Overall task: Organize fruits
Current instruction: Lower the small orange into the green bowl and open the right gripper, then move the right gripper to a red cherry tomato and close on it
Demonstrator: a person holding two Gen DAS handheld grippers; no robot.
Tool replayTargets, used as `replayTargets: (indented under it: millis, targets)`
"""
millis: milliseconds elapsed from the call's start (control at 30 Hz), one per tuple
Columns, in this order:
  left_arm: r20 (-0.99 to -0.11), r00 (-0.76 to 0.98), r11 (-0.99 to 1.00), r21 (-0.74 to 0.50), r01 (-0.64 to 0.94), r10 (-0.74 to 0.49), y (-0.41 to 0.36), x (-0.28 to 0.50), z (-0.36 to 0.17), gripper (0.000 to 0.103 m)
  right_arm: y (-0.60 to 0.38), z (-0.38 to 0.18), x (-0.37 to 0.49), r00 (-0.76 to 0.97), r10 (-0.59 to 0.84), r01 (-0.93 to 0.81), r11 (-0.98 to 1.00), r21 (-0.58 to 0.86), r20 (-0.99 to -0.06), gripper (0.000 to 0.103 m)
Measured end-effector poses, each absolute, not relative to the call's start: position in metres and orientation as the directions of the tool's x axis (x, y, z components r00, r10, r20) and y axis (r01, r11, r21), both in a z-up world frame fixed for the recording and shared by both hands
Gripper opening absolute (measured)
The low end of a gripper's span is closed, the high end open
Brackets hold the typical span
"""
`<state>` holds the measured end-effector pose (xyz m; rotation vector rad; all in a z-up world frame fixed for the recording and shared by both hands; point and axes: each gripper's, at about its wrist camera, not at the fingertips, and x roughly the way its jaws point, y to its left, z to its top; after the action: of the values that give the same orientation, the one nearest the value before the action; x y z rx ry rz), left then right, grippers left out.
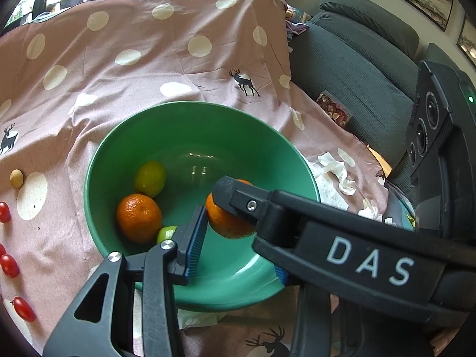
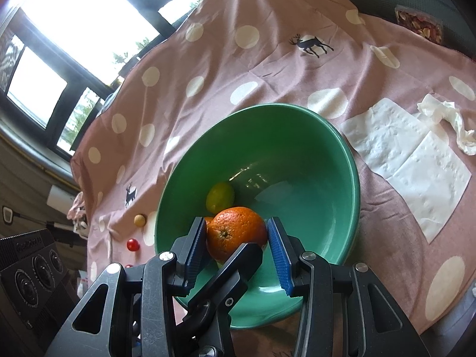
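Observation:
A green bowl (image 1: 98, 160) (image 2: 351, 160) sits on a pink spotted cloth. It holds a mandarin (image 1: 138, 217), a yellow-green lemon (image 1: 150, 178) (image 2: 220, 196) and a small lime (image 1: 166, 233). An orange (image 1: 229, 220) (image 2: 235, 232) is held over the bowl between blue pads. In the right wrist view my right gripper (image 2: 238, 253) has its pads on both sides of the orange, and another gripper's black finger crosses in front. In the left wrist view my left gripper (image 1: 235, 238) shows a blue pad left of the same orange, with a black arm marked DAS across the right.
Cherry tomatoes (image 1: 9, 264) (image 2: 133, 244) and a small tan fruit (image 1: 16, 178) (image 2: 139, 220) lie on the cloth left of the bowl. White paper towels (image 2: 410, 160) and crumpled tissues (image 1: 336, 169) lie to the right. A grey sofa (image 1: 357, 68) with a snack packet (image 1: 333, 108) stands behind.

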<state>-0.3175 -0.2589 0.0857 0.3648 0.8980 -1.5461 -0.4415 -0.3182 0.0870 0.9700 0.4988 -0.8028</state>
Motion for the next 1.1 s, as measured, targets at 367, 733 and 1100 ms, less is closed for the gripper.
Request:
replayTargets:
  millis: [367,733,1100]
  targets:
    - [-0.697,-0.195,0.067,-0.33,0.942,-0.69,-0.258,-0.317,0.083,0.037,-0.318,0.086,-0.44,0.592,-0.384,0.805,0.31,0.505,-0.709,0.046]
    - [-0.682,-0.12,0.136,-0.31,0.941,-0.721,-0.238,-0.299,0.097,0.046,-0.312,0.099,-0.439,0.575,-0.452,0.818,0.329,0.471,-0.682,0.046]
    - [-0.719,0.129,0.389,-0.207,0.898,-0.682,-0.179,-0.235,0.118,0.057,-0.302,0.114,-0.427,0.606,-0.478,0.796,0.365,0.483,-0.636,0.045]
